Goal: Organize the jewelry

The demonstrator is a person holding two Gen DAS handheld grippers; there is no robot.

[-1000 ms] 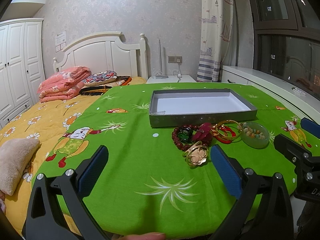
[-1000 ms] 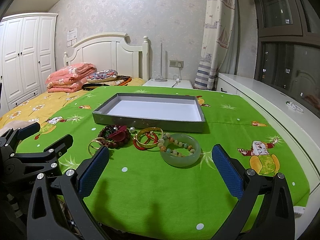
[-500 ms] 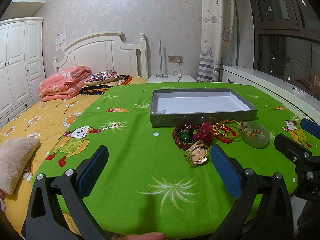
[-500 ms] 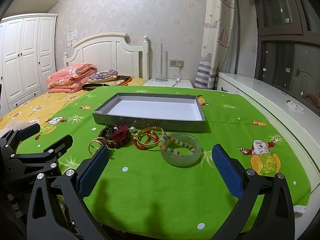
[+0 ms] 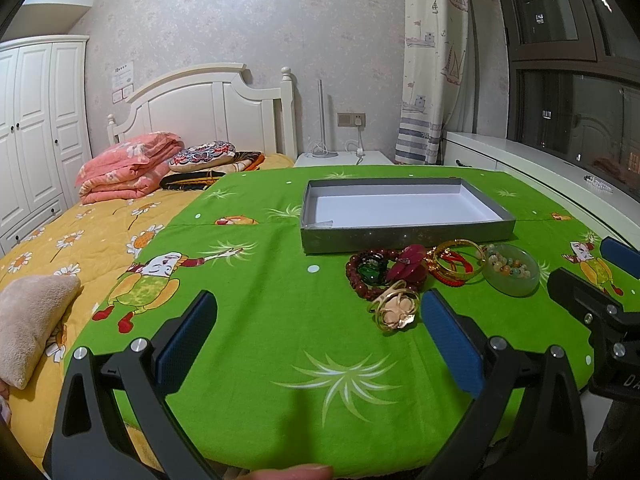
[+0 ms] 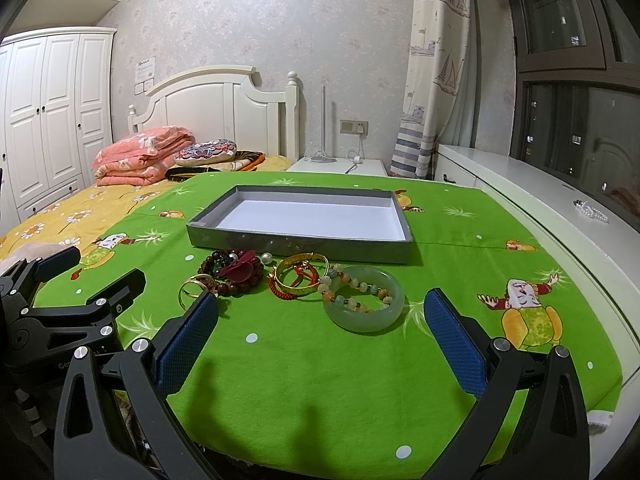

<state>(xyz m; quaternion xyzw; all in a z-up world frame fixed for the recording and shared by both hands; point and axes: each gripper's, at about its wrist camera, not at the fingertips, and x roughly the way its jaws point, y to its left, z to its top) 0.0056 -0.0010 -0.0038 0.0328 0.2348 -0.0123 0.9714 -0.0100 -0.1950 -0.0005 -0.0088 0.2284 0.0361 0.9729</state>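
Nothing much has moved since a moment ago; both tools have only crept a tiny bit closer to the jewelry. We hold our left gripper (image 5: 316,324) and our right gripper (image 6: 320,322) with fingers spread wide and nothing in them. We think we are at the start, because the flat grey cardboard tray (image 6: 300,240) is bare. The jewelry sits in a row just in front of it.

Next we should pick one piece. The pale green jade bangle (image 6: 364,310) at 12 o'clock of the right gripper looks easiest. A string of pastel beads (image 6: 352,284) lies across it. The gold bangle with red cord (image 6: 300,276) touches it at 10 o'clock, so we must not drag that along. The dark red bead bracelet (image 6: 234,270) and thin gold ring (image 6: 198,290) wait further left.
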